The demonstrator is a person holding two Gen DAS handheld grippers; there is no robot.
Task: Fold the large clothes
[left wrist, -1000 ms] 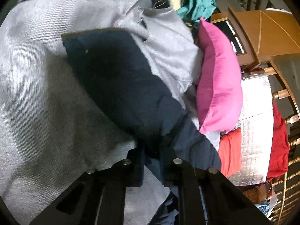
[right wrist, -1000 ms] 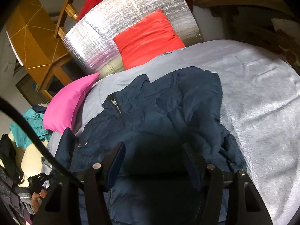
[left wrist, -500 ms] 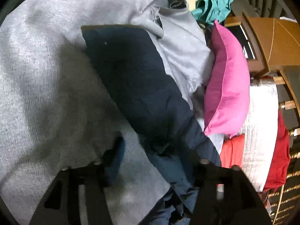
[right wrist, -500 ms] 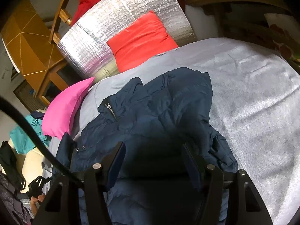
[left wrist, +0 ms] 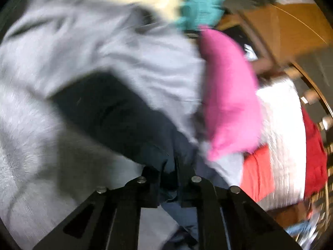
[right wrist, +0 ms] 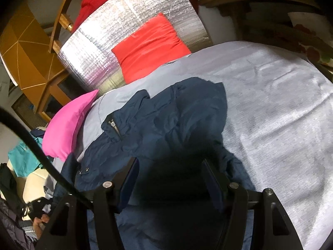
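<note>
A navy jacket (right wrist: 166,125) lies crumpled across the middle of a bed covered in a grey spread (right wrist: 281,108), its collar and zip toward the left of the right-wrist frame and its bulk running down under the camera. In the left-wrist view, which is blurred, the left hand-held gripper (left wrist: 169,179) has its fingers drawn close together with a fold of the navy cloth pinched between them at the lower centre of the frame; the dark fabric stretches from there up toward the centre left. The right hand-held gripper (right wrist: 170,179) stands wide apart at the bottom of its frame, hovering over the jacket with nothing between its fingers; dark cloth lies below the gap, but whether the fingers touch it cannot be told. A pink pillow (right wrist: 68,125) sits at the jacket's left edge, a red cushion (right wrist: 149,48) leans on a silver foil panel (right wrist: 129,31) in the upper centre, and teal cloth (left wrist: 201,2) shows at the top of the left-wrist frame. The step in hand looks like gathering one side or a sleeve to straighten it before the first fold. Next, the right hand-held gripper probably needs to close on an opposite edge so the two can pull the garment flat; the puffy fabric may slip or bunch.
</note>
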